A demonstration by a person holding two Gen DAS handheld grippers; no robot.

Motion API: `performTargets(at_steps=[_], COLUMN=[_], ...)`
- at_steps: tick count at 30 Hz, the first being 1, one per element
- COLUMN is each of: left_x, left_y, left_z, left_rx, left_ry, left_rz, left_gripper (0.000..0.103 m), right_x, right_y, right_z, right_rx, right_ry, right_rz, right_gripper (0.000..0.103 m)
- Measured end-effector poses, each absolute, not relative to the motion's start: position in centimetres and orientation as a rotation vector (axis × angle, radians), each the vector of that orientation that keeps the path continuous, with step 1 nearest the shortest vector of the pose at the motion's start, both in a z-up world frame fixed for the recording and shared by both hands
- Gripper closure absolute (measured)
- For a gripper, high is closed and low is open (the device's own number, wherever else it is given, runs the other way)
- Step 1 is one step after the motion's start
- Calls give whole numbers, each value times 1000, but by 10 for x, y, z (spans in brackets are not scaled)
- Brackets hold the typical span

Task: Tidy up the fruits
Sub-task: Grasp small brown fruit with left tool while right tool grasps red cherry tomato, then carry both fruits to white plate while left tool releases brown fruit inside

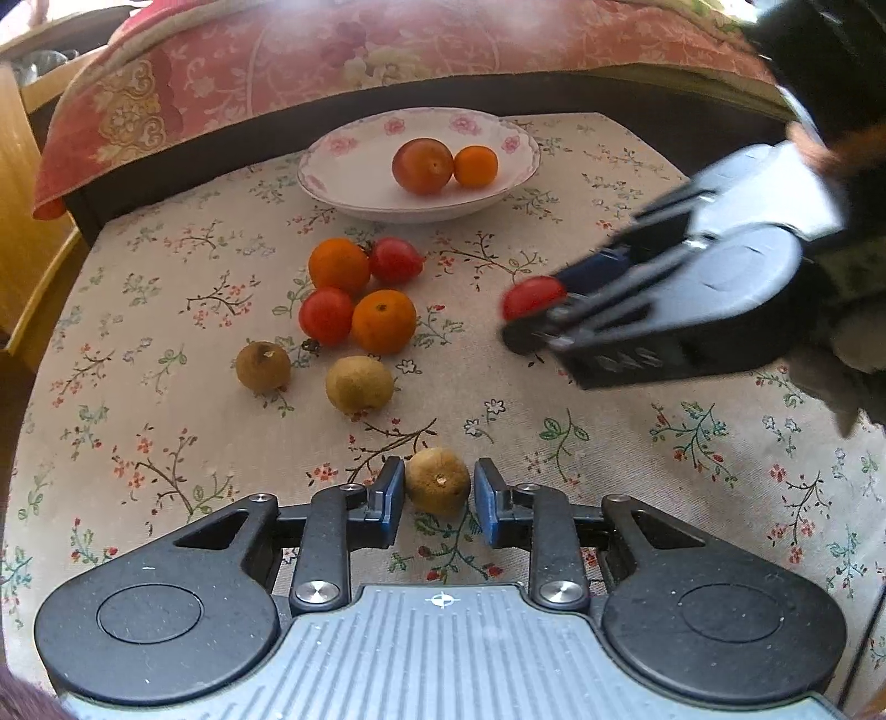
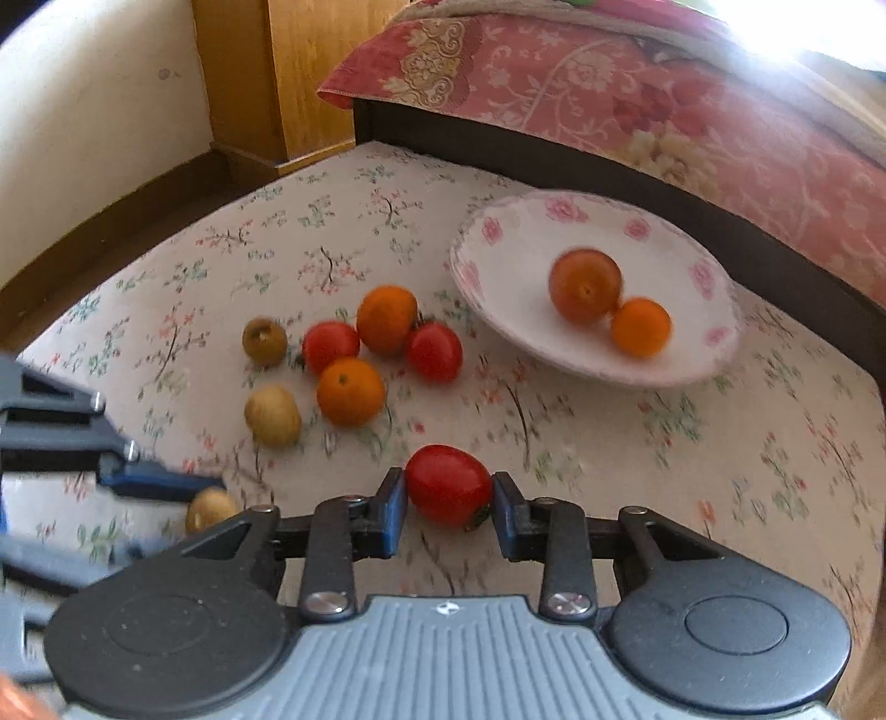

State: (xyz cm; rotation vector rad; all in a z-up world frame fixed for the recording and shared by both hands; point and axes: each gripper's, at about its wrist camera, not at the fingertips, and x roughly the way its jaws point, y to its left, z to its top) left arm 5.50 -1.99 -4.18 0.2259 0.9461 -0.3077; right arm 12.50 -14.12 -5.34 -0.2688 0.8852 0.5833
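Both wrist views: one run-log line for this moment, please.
left gripper: shut on brown fruit | right gripper: shut on red tomato | plate: two fruits | table: seven loose

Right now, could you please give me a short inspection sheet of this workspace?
Surface: floral tablecloth, flat.
Job's things: white flowered bowl holds a dark red fruit touching a small orange. Loose on the cloth: two oranges, two red tomatoes, two brown fruits, clustered.
Clutter: nothing seen.
Grippers: left gripper has a brown fruit between its fingers, small gaps showing; right gripper is shut on a red tomato.
Cables: nothing seen.
Surroundings: pink patterned bedspread behind the bowl; wooden furniture and a pale wall at the far left.
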Motion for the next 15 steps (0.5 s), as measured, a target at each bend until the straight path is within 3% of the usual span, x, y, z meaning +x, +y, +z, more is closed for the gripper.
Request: performTargets(at_steps=[5, 12, 15], left_x=[51, 51, 51], left_y=[-22, -19, -20], left_z=[-43, -44, -44], left_rx=[251, 268, 271], left_ry=[933, 912, 903], left_rz=[-303, -277, -280], left_gripper=[65, 44, 42], right_x=[107, 101, 99], right_y=[-153, -155, -156], right_z=[-53, -51, -51], right_rx=[-302, -319, -319], right_ry=[902, 908, 897], right_rz=[573, 595, 610], right_gripper=[67, 66, 65])
